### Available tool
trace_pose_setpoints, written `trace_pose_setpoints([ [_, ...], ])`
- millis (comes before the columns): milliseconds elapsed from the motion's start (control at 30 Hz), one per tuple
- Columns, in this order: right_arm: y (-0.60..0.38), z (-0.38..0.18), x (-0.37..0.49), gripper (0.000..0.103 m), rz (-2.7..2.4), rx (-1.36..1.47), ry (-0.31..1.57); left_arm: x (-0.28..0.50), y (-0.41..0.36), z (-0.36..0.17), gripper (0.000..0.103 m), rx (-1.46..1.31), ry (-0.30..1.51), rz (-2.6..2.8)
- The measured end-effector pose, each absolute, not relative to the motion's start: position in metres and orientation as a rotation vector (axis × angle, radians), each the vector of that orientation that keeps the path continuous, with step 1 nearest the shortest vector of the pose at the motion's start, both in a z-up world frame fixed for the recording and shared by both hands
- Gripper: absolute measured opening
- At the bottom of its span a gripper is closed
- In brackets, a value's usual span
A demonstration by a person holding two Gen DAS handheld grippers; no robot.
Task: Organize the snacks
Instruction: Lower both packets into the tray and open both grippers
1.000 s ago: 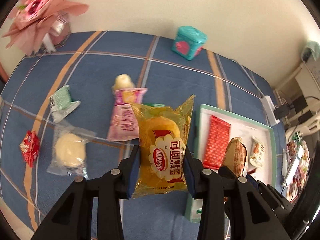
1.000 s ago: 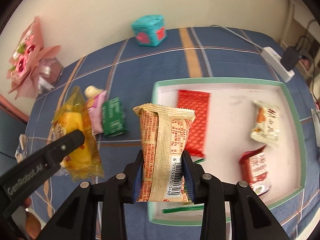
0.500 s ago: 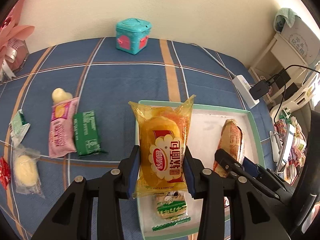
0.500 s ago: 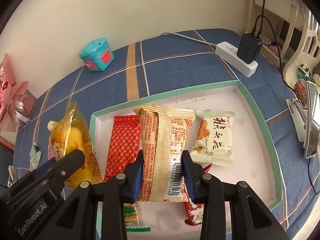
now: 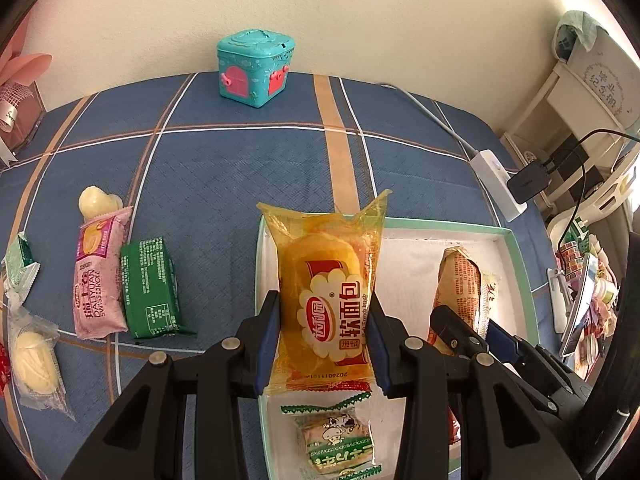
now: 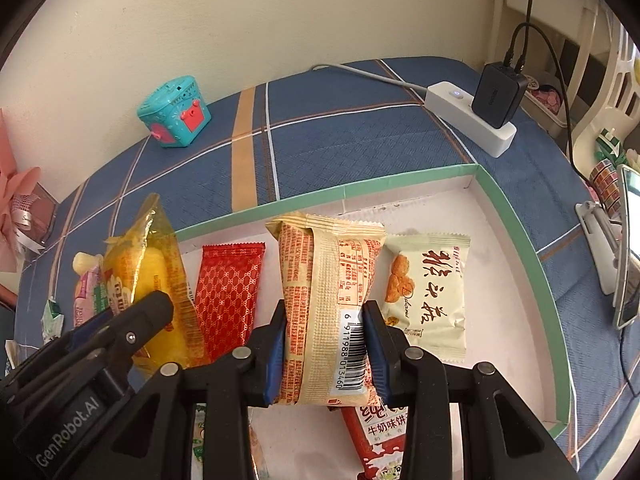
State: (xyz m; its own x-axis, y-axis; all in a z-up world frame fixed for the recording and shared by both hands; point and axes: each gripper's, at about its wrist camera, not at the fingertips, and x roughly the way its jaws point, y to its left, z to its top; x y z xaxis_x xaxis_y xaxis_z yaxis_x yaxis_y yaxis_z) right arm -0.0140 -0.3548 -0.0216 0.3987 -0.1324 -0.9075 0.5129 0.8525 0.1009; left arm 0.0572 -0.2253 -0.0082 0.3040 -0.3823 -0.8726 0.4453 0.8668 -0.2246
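Left gripper [image 5: 324,322] clamps yellow soft-bread packet [image 5: 326,296]; right gripper [image 6: 325,350] clamps beige red-printed snack pack [image 6: 326,300]; both above green-rimmed white tray [image 6: 516,232].

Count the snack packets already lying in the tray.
4: red patterned packet, cream packet, red-and-white packet under the right gripper, green-and-white packet at the near end. More may be hidden.
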Motion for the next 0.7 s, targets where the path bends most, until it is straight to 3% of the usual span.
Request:
trace_pose_setpoints([
  [367,-0.354,-0.024,-0.013,0.040,-0.435,0.391,1.101,0.063,-0.227,-0.020,0.042,0.067,1.188,-0.536],
  [433,-0.355,-0.026,-0.013,0.045,-0.438,0.400,1.110,0.062,-0.227,-0.017,0.043,0.077,1.181,-0.530],
  [567,-0.358,-0.030,-0.014,0.054,-0.449,0.420,1.134,0.062,-0.222,-0.012,0.055,0.067,1.171,-0.531],
  [633,-0.359,-0.030,-0.014,0.067,-0.460,0.419,1.141,0.062,-0.220,-0.011,0.058,0.066,1.177,-0.530],
  [700,-0.359,-0.029,-0.014,0.070,-0.470,0.414,1.148,0.063,-0.217,-0.010,0.061,0.066,1.184,-0.525],
])
